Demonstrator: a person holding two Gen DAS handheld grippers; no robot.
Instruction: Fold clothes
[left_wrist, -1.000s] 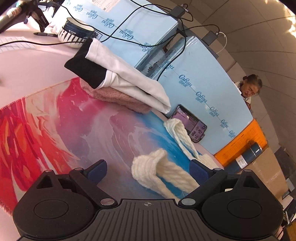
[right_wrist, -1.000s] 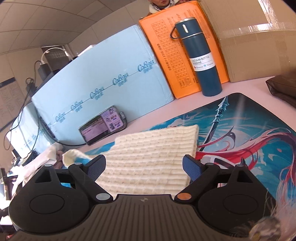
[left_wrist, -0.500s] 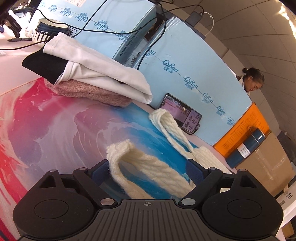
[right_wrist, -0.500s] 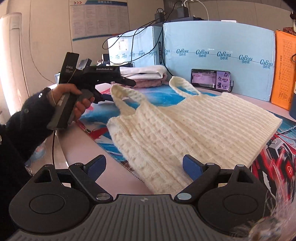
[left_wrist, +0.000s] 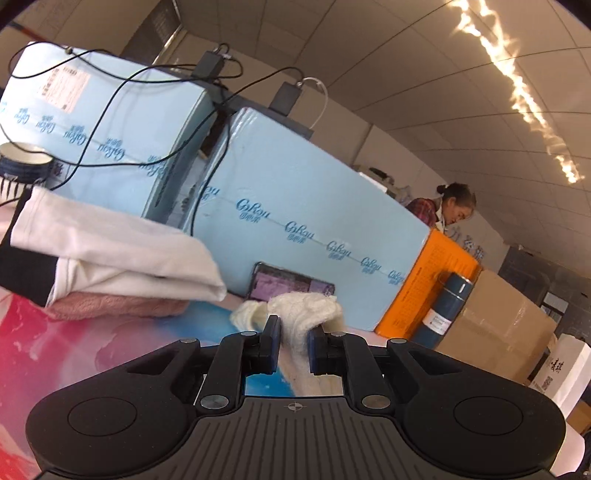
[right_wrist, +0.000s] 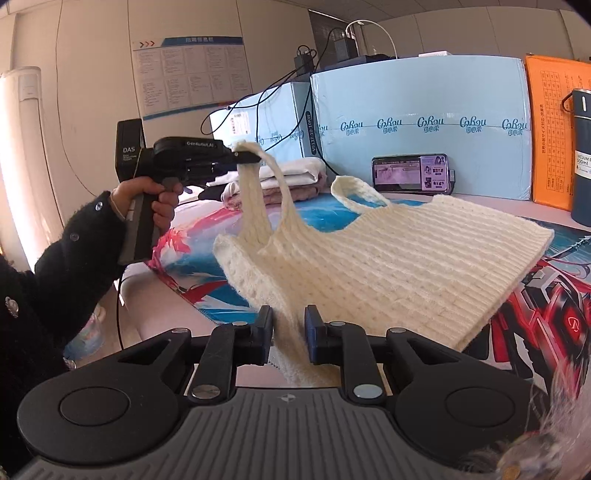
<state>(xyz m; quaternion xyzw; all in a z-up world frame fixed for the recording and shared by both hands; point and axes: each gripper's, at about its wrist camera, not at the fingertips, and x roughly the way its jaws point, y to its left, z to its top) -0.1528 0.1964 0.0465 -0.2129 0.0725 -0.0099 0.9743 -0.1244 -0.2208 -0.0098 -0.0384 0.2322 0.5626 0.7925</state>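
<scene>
A cream knitted vest (right_wrist: 388, 254) lies on a colourful printed mat (right_wrist: 546, 306). My left gripper (left_wrist: 293, 345) is shut on one shoulder strap (left_wrist: 306, 314) and holds it lifted above the mat; it also shows in the right wrist view (right_wrist: 245, 157) with the strap hanging from it. My right gripper (right_wrist: 289, 334) is shut on the vest's near side edge by the armhole. The other strap (right_wrist: 354, 190) lies flat on the mat.
A stack of folded clothes (left_wrist: 110, 254), white over pink, sits at the mat's far left. Blue boxes (left_wrist: 295, 206), a phone (right_wrist: 412, 173), an orange box (right_wrist: 550, 133) and a dark blue flask (right_wrist: 581, 158) line the back. A cardboard box (left_wrist: 495, 325) stands at right.
Both grippers have shut on the vest. The left one has lifted a shoulder strap off the mat; the right one has closed on the near edge.
</scene>
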